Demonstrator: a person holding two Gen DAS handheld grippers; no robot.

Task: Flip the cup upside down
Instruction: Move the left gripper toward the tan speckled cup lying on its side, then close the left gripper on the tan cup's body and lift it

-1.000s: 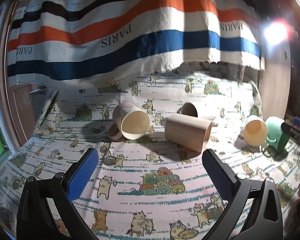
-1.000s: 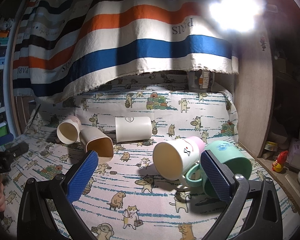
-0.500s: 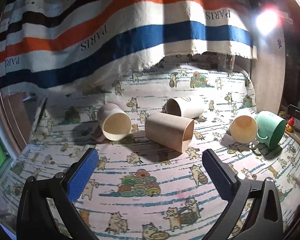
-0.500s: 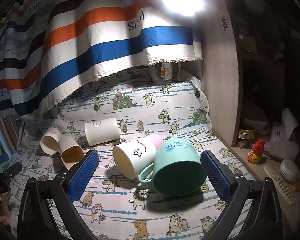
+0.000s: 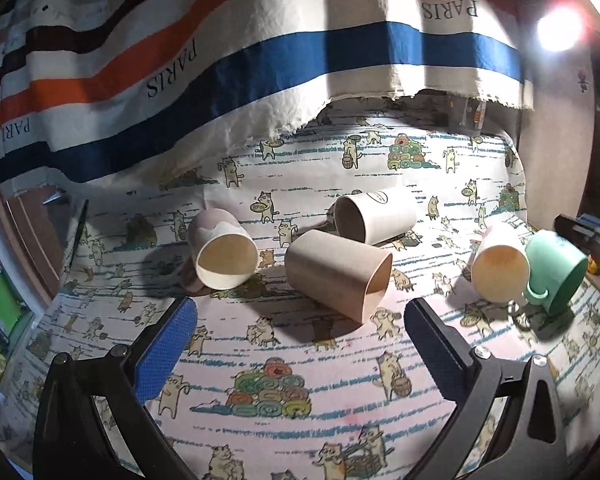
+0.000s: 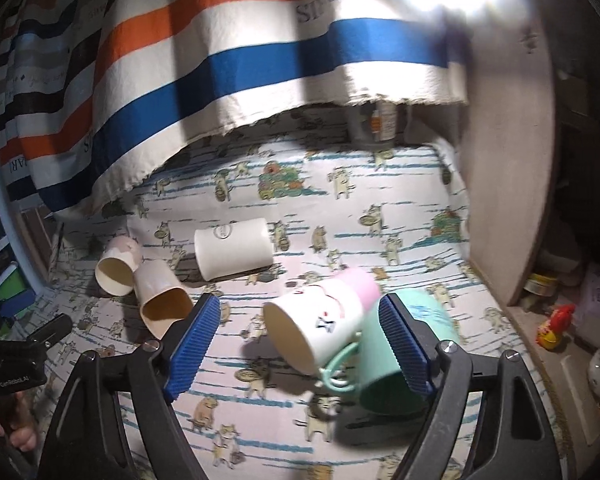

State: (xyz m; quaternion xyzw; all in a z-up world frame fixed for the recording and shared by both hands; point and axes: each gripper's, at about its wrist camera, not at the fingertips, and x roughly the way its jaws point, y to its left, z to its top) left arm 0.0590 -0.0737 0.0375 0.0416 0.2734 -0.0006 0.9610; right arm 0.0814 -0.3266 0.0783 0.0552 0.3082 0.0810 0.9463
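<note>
Several cups lie on their sides on a cat-print cloth [image 5: 300,420]. In the left wrist view: a pink-and-white mug [image 5: 222,254], a beige tumbler [image 5: 336,276], a white tumbler [image 5: 374,218], a white-and-pink mug [image 5: 498,270] and a mint green mug [image 5: 554,276]. My left gripper [image 5: 300,340] is open and empty, just short of the beige tumbler. My right gripper [image 6: 300,340] is open and empty; the white-and-pink mug [image 6: 320,324] lies between its fingers, and the green mug [image 6: 392,380] lies partly behind the right finger [image 6: 404,348].
A striped PARIS cloth [image 5: 260,60] hangs over the back. A wooden side panel [image 6: 508,180] bounds the right. Small figurines [image 6: 556,326] and clutter sit on a ledge beyond it. A bright lamp [image 5: 560,34] glares at upper right. The left gripper's body [image 6: 16,356] shows at the left edge.
My left gripper has moved closer to the beige tumbler. My right gripper has swung over the two right-hand mugs, so the white-and-pink mug now lies between its fingers.
</note>
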